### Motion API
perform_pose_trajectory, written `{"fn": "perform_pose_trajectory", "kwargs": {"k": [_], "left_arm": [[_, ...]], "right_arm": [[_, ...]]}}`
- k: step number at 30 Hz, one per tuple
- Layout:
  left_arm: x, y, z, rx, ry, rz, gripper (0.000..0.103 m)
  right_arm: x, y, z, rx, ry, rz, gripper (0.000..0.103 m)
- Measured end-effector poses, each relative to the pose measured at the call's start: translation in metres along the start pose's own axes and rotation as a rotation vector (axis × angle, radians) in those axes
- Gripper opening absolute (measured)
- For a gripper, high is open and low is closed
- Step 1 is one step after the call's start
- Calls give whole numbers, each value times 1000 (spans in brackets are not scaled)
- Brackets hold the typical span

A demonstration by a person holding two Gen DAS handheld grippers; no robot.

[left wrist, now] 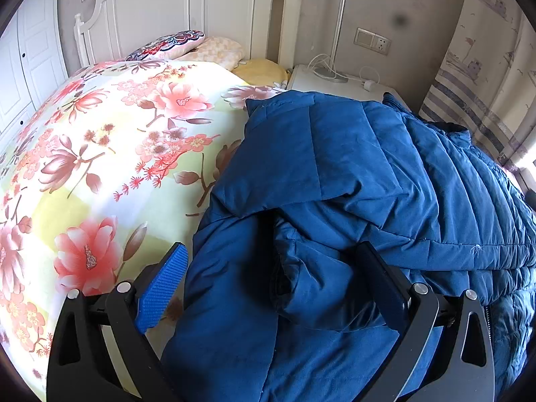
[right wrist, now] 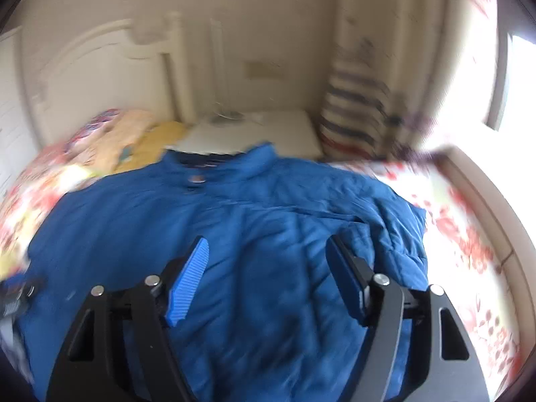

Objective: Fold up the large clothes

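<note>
Blue padded jacket (left wrist: 351, 181) lies on the floral bed (left wrist: 110, 154), collar toward the headboard (left wrist: 174, 6). Left hand-held gripper (left wrist: 278, 268) spread, a jacket fold bunched between its pads. Right hand-held gripper (right wrist: 268, 264) spread over the jacket's middle; blurred, apparently pinching nothing.

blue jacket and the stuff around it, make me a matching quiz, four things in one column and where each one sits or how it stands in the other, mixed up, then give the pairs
Things
1. blue jacket
2. patterned pillow
3. lamp
4. left gripper

Places or states
A. stands on the white bedside table
B. spread over the floral bedspread
C. jaws wide apart over a bunched fold of blue fabric
D. lies at the head of the bed by the white headboard

Pairs: 1-B, 2-D, 3-A, 4-C
</note>
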State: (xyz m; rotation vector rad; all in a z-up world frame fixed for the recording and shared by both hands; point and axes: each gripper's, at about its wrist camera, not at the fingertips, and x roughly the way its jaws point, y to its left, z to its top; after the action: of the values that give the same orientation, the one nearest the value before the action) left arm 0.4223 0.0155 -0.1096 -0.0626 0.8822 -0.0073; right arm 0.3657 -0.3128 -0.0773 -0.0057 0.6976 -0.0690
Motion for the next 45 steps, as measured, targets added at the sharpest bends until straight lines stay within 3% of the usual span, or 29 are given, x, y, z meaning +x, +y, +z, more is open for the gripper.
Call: {"fn": "perform_pose_trajectory", "kwargs": {"k": [2,6,8,9,12,13,16,19,21,23,25,38,40,43,45], "left_arm": [[-1,-1,0,4,-1,6,99],[-9,-4,-1,14,-36,37,99],[-33,-9,0,23,-141,114,99],[-47,-13,3,26,-196,118,99],[-83,-36,21,68,-305,53,99],[-86,-46,28,93,-302,32,99],[-63,-83,58,178,-174,-49,99],[-29,-104,74,197,-115,-51,99],[4,-115,72,223,-24,-63,99],[43,-120,58,275,62,-6,99],[46,-116,46,273,-14,-41,99],[45,-117,48,260,-36,-45,99],[34,-110,46,237,-78,-75,99],[-14,-99,28,215,-184,-87,99],[-41,-94,11,212,-199,-108,99]], "right_arm": [[19,11,-16,-101,108,-13,79],[18,2,-23,-78,97,20,80],[19,4,-23,-90,95,5,80],[19,5,-24,-98,92,-3,80],[19,4,-23,-100,93,-5,80],[19,4,-24,-97,93,-2,80],[17,6,-25,-96,91,-2,80],[17,5,-25,-95,91,-2,80],[17,6,-25,-95,91,-2,80],[16,5,-25,-93,90,6,80],[17,4,-25,-90,90,11,81],[19,5,-25,-82,103,-1,82],[19,5,-25,-86,104,-7,82],[20,4,-25,-75,104,6,82],[19,2,-24,-62,103,22,82]]}}
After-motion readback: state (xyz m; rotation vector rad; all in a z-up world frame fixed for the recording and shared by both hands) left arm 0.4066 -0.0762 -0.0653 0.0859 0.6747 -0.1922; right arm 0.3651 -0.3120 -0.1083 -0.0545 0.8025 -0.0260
